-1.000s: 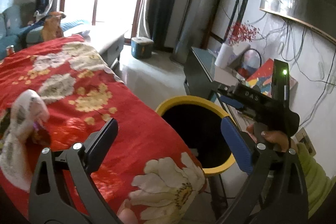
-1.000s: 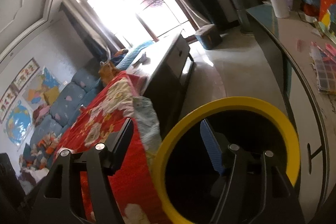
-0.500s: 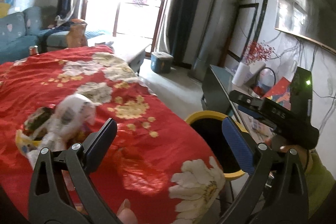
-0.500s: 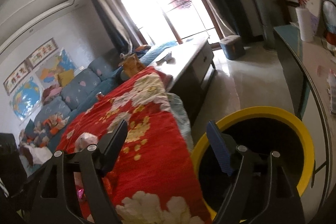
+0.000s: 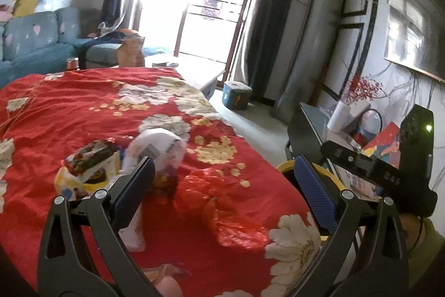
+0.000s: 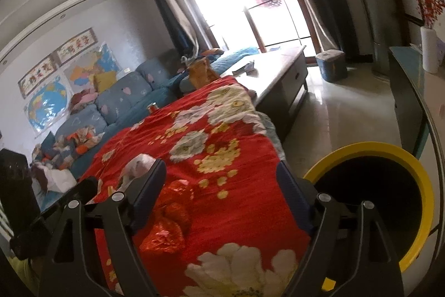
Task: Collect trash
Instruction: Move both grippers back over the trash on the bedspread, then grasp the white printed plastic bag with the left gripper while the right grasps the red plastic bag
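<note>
On the red floral cloth (image 5: 83, 107) lie a crumpled white bag (image 5: 155, 149), a yellow snack wrapper (image 5: 89, 166) and a crumpled red plastic bag (image 5: 222, 202). My left gripper (image 5: 222, 166) hovers over this pile, open, with nothing between its pads. In the right wrist view the red plastic bag (image 6: 169, 219) and the white bag (image 6: 139, 166) sit by the left finger. My right gripper (image 6: 221, 169) is above the cloth, its jaws opening and empty. The yellow-rimmed black bin (image 6: 372, 202) stands at the table's right edge.
A blue sofa (image 6: 116, 102) with clothes runs along the left wall. A low coffee table (image 6: 278, 68) and a blue box (image 6: 331, 66) stand toward the window. A dark console (image 5: 311, 118) with a white vase (image 5: 339, 116) lines the right wall. A person's yellow-green sleeve (image 5: 425, 249) shows.
Both views have swung left, away from the bin and onto the cloth, bringing the trash pile into view. The right gripper's jaws have widened. The left gripper stays open.
</note>
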